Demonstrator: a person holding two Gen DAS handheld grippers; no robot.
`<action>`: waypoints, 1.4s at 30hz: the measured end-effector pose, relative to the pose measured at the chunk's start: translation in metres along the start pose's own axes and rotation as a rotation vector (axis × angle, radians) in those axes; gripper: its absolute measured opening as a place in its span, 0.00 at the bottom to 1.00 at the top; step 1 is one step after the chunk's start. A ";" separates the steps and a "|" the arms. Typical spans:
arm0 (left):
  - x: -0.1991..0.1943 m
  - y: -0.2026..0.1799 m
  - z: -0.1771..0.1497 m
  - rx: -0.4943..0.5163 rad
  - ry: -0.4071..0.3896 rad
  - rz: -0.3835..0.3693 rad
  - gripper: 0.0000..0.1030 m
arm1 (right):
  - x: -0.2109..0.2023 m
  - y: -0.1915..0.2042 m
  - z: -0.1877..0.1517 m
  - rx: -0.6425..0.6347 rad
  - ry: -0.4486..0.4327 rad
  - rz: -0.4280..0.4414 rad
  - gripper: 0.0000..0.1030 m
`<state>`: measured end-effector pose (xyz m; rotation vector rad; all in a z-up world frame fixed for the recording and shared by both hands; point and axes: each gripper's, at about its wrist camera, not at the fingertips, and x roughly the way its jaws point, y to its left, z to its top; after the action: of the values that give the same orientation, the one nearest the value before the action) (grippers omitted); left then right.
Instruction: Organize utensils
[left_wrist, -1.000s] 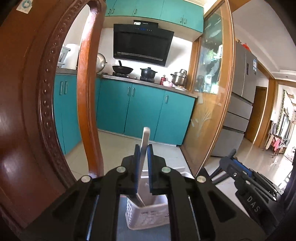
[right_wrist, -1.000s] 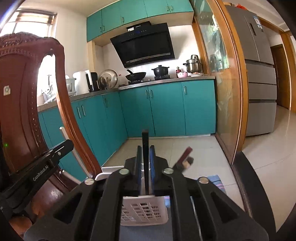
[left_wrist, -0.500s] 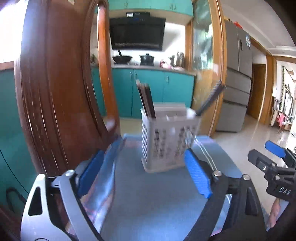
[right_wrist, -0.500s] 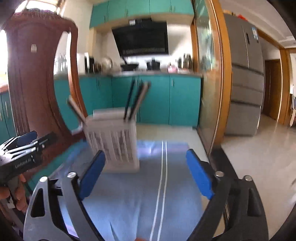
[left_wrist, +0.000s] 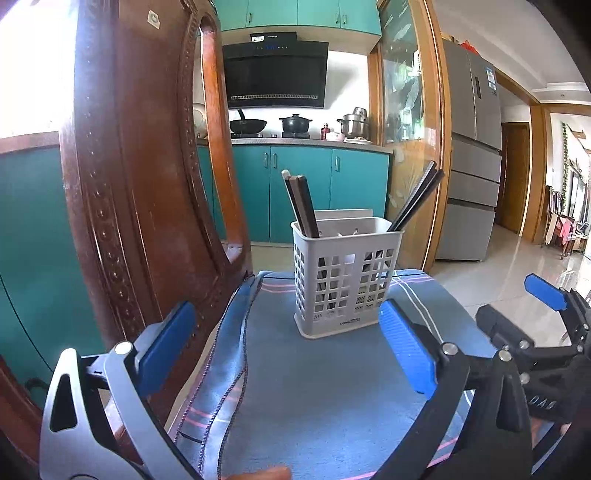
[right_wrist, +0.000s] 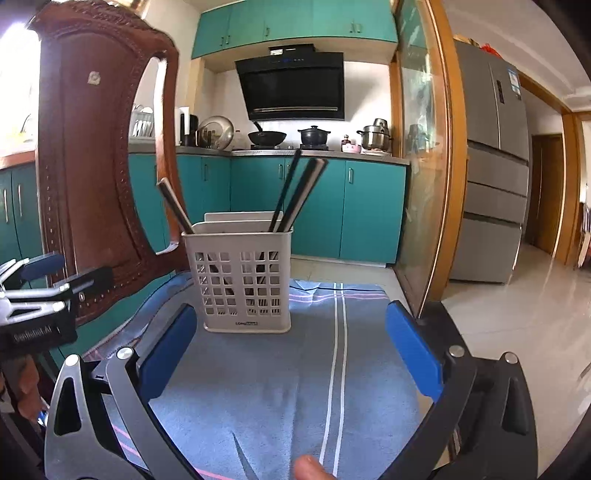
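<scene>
A white slotted utensil basket (left_wrist: 347, 280) (right_wrist: 240, 280) stands on a blue striped cloth (left_wrist: 314, 387) (right_wrist: 277, 369). Brown chopsticks (left_wrist: 301, 203) (right_wrist: 177, 206) lean out of its left side and black ones (left_wrist: 417, 195) (right_wrist: 299, 192) lean out of its right side. My left gripper (left_wrist: 286, 314) sits back from the basket, its jaws opening wide with nothing between them. My right gripper (right_wrist: 291, 310) is likewise short of the basket, jaws opening and holding nothing. Each gripper also shows at the edge of the other's view.
A carved wooden chair back (left_wrist: 129, 184) (right_wrist: 92, 166) rises close on the left. A glass sliding door (left_wrist: 410, 147) stands beyond the cloth's right end. Teal kitchen cabinets (right_wrist: 314, 206) and a fridge (right_wrist: 491, 184) lie far behind. A fingertip (right_wrist: 306, 465) shows at the bottom edge.
Both grippers were shut on upright utensils above the basket. They have let go, opened wide, and drawn back and down; the utensils now stand in the basket.
</scene>
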<state>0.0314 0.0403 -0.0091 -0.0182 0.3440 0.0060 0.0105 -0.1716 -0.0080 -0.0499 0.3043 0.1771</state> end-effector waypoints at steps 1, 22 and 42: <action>-0.001 0.000 -0.001 0.004 0.001 -0.003 0.96 | 0.000 0.002 -0.001 -0.008 -0.002 -0.004 0.97; 0.005 -0.010 -0.005 0.026 0.029 -0.041 0.96 | 0.007 -0.001 -0.004 0.011 0.029 -0.001 0.97; 0.009 -0.016 -0.005 0.022 0.045 -0.032 0.97 | 0.006 0.002 -0.006 -0.012 0.026 -0.006 0.97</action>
<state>0.0378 0.0246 -0.0166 -0.0024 0.3886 -0.0293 0.0137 -0.1694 -0.0155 -0.0651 0.3294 0.1728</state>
